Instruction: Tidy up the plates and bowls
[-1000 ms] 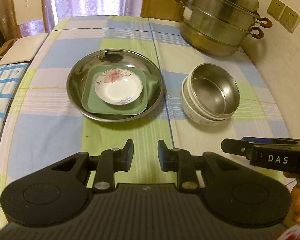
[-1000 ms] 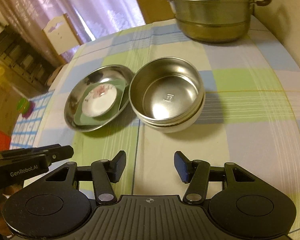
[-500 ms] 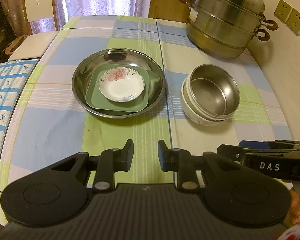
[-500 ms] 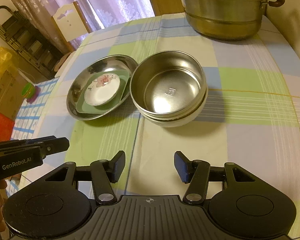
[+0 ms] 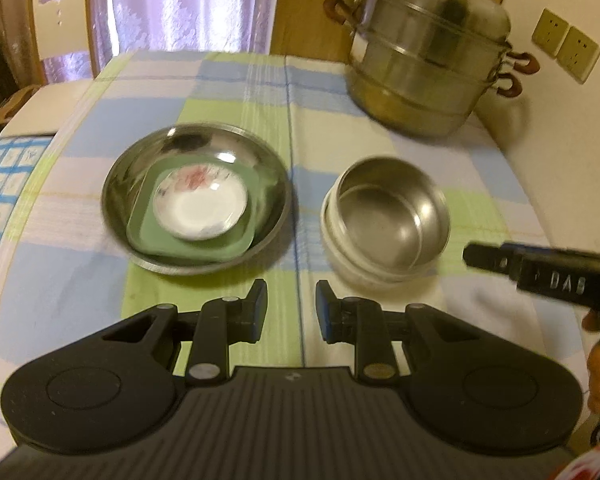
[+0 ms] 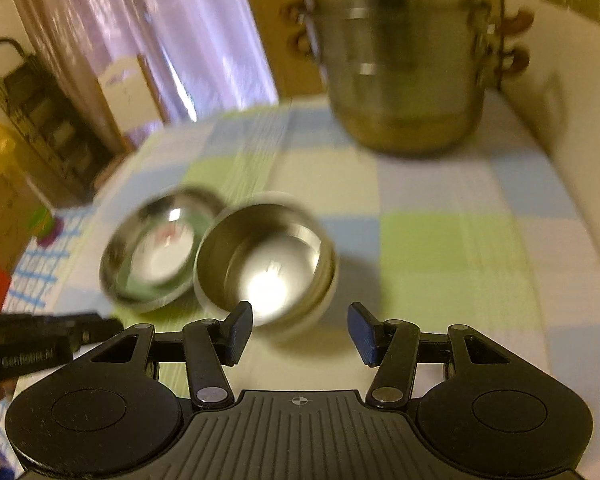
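A wide steel plate point(image 5: 132, 184) holds a green square plate point(image 5: 140, 232) with a small white flowered dish point(image 5: 200, 208) on top. To its right a steel bowl point(image 5: 392, 220) sits nested in a white bowl point(image 5: 336, 256). My left gripper point(image 5: 291, 306) is open and empty, above the cloth in front of both stacks. My right gripper point(image 6: 300, 332) is open and empty, just in front of the steel bowl point(image 6: 268, 264); the steel plate point(image 6: 120, 280) lies to its left. That view is blurred.
A tall steel steamer pot point(image 5: 424, 60) stands at the back right by the wall. The table has a checked cloth point(image 5: 220, 80). A chair point(image 5: 56, 40) stands at the far left. The right gripper's body point(image 5: 548, 272) shows at the right edge.
Both cameras have tilted up and pulled back, so the dishes sit lower and the pot and wall show more. The right view has blurred with motion. No dish has moved.
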Demonstrator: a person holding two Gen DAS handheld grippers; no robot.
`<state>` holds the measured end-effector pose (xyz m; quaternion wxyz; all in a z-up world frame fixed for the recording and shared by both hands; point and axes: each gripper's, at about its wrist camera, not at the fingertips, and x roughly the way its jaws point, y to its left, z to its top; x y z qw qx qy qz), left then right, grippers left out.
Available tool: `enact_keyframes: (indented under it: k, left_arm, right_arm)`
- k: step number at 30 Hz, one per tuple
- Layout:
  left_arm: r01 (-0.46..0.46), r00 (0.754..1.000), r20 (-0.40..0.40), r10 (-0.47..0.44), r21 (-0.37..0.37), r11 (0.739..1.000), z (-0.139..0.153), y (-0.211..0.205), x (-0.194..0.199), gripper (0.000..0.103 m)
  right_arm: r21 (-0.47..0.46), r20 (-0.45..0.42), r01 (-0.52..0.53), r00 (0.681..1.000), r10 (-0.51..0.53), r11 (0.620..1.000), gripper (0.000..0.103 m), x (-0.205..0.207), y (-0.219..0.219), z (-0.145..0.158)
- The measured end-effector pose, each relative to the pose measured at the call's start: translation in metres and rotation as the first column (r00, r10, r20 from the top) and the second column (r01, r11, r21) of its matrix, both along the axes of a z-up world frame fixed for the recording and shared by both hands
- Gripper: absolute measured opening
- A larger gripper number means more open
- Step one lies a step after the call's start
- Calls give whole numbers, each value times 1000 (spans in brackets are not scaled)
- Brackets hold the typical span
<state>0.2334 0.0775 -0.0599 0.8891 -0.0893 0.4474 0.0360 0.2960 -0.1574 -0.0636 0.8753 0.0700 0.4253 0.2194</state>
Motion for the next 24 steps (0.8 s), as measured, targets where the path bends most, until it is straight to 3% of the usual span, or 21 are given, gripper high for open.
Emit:
enact_keyframes:
  k: [2, 4, 9, 13, 19, 24]
  left_arm:
    - [12, 1000, 24, -12, -10, 1000, 1, -3, 8, 23]
    - [26, 999, 47, -24, -23, 999, 2, -7, 18, 23]
    - [61, 994, 93, -58, -26, 998, 2, -17, 41, 24]
    - [51, 997, 63, -49, -32, 998, -11, -22, 58, 24]
    - [33, 999, 18, -32, -60, 998, -31, -22, 72, 23]
    - [37, 999, 17, -36, -59, 998, -36, -23, 77, 16]
  right_arm:
    - [8, 27, 0, 1000, -1, 1000, 51, 9, -3, 1]
    - [23, 50, -7, 999, 6, 1000, 39, 17, -3, -1]
    - [17, 81, -27, 996, 25, 1000, 34, 38, 3, -9]
    - [14, 88, -48, 995, 46, 999, 31, 51, 8, -16]
    - [14, 42, -65, 997, 64, 998, 28, 67, 14, -32]
    - [47, -14, -47, 999, 47, 998, 14, 78, 11, -38]
